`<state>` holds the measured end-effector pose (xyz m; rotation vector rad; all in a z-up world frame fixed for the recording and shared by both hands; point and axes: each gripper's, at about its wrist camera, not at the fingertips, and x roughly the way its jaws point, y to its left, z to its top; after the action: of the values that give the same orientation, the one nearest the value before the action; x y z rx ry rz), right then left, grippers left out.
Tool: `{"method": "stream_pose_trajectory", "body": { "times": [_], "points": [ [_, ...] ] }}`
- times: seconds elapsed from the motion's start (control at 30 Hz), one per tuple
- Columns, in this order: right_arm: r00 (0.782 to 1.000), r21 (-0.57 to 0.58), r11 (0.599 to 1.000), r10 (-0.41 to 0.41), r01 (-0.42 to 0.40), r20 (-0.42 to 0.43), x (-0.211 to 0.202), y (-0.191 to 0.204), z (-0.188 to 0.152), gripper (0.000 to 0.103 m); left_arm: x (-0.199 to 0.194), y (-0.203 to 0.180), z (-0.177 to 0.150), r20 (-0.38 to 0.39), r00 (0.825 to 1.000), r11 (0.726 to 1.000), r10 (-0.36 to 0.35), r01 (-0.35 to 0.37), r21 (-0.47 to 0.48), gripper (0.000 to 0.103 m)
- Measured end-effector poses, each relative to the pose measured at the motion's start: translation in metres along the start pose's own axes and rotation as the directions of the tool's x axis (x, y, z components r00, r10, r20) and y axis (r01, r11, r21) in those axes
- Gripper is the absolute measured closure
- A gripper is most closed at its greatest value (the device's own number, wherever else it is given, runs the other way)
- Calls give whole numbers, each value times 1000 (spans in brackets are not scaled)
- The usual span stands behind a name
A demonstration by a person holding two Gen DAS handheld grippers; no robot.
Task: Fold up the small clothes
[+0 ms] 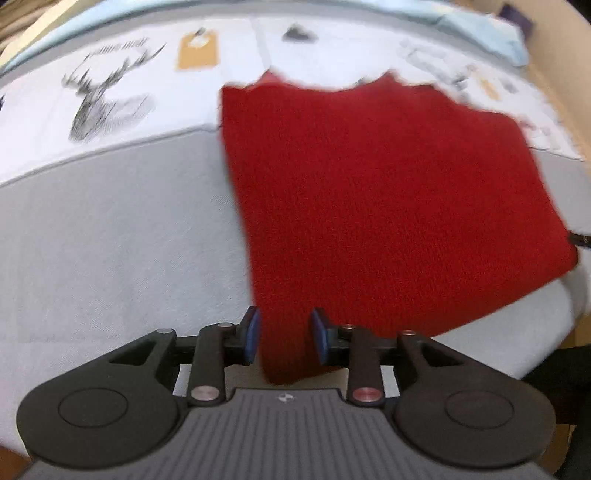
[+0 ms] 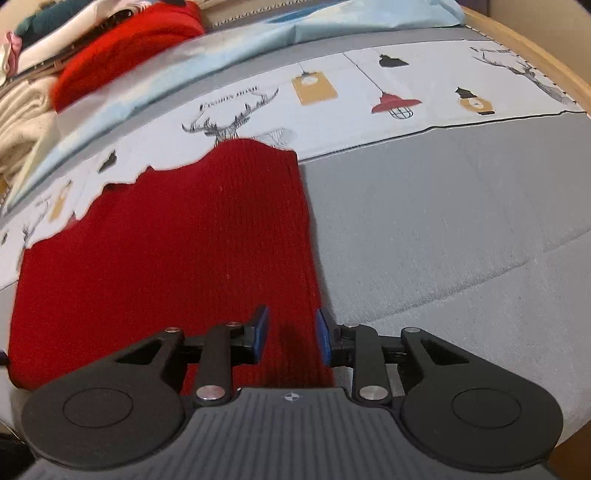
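A dark red knit garment [image 1: 388, 192] lies flat on the grey bed cover [image 1: 110, 240], its far edge over the printed sheet. My left gripper [image 1: 286, 338] points down at the garment's near left corner; its blue pads [image 1: 251, 334] stand apart with the cloth's edge strip between them, not pinched. In the right wrist view the same garment [image 2: 166, 240] fills the left half. My right gripper [image 2: 291, 334] is open over the near right edge, with a strip of red knit between the pads [image 2: 324, 338] and a gap on each side.
A printed sheet with deer and lamps [image 2: 229, 122] runs across behind the garment. At the far left a folded bright red knit [image 2: 125, 48] and cream fabric [image 2: 22, 118] are piled up. Light blue bedding [image 2: 332, 18] and a wooden bed edge [image 2: 535, 48] lie beyond. Bare grey cover [image 2: 443, 240] spreads to the right.
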<state>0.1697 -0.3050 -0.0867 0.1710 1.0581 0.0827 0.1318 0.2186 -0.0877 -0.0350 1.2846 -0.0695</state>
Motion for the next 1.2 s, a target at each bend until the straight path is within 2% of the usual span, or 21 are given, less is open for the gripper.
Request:
{"method": "stream_pose_trajectory", "body": {
  "times": [0.07, 0.13, 0.2, 0.23, 0.27, 0.3, 0.33, 0.37, 0.4, 0.53, 0.63, 0.7, 0.8, 0.97, 1.03, 1.1, 1.2],
  "points": [
    [997, -29, 998, -49, 47, -64, 11, 0, -6, 68, 11, -4, -3, -49, 997, 998, 51, -49, 28, 68],
    [999, -19, 999, -45, 45, -19, 5, 2, -2, 66, 6, -6, -4, -22, 998, 998, 53, -52, 40, 68],
    [999, 11, 1000, -13, 13, 37, -5, 3, 1, 66, -5, -7, -2, 31, 999, 999, 26, -27, 33, 68],
    [998, 23, 1000, 1, -3, 56, -9, 3, 2, 66, -4, -5, -2, 28, 999, 999, 20, -20, 31, 68],
    [998, 26, 1000, 2, -3, 58, -8, 3, 3, 66, 1, -4, -2, -2, 999, 999, 38, -38, 30, 68],
    [999, 23, 1000, -14, 13, 42, -5, 3, 1, 65, 10, -3, -5, -43, 997, 997, 72, -70, 41, 62],
    [999, 15, 999, -42, 42, 2, 2, 3, -1, 65, 15, -4, -6, -58, 995, 995, 83, -80, 56, 60],
    [996, 3, 997, -73, 74, -52, 11, 4, -4, 65, 15, -6, -6, -48, 995, 994, 89, -85, 75, 60],
    [994, 1, 996, -88, 89, -60, 12, 6, -4, 65, 10, -7, -5, -27, 996, 993, 87, -85, 80, 60],
    [997, 21, 998, -53, 52, 58, -11, 16, 3, 65, -18, -2, -1, 95, 992, 995, 88, -92, 31, 55],
    [985, 10, 1000, -24, 23, 172, -34, 31, 9, 64, -46, 3, -2, 202, 974, 995, 99, -97, -19, 42],
    [970, 3, 1000, -18, 17, 242, -46, 42, 14, 58, -66, 2, -8, 265, 957, 993, 114, -102, -58, 30],
    [952, 4, 1000, 0, -1, 307, -61, 62, 18, 54, -89, 12, -10, 348, 925, 985, 153, -115, -127, 26],
    [954, -44, 998, 51, -40, 295, -53, 108, 19, 52, -105, 45, -5, 426, 871, 957, 246, -147, -251, 26],
    [960, -77, 996, 66, -47, 271, -46, 132, 16, 52, -119, 59, -9, 441, 856, 948, 270, -156, -277, 26],
    [965, -116, 992, 70, -42, 252, -36, 159, 8, 52, -127, 73, -9, 443, 847, 937, 293, -163, -310, 26],
    [969, -179, 983, 84, -43, 232, -24, 199, -13, 52, -140, 96, -17, 448, 848, 926, 283, -120, -358, 26]
  ]
}}
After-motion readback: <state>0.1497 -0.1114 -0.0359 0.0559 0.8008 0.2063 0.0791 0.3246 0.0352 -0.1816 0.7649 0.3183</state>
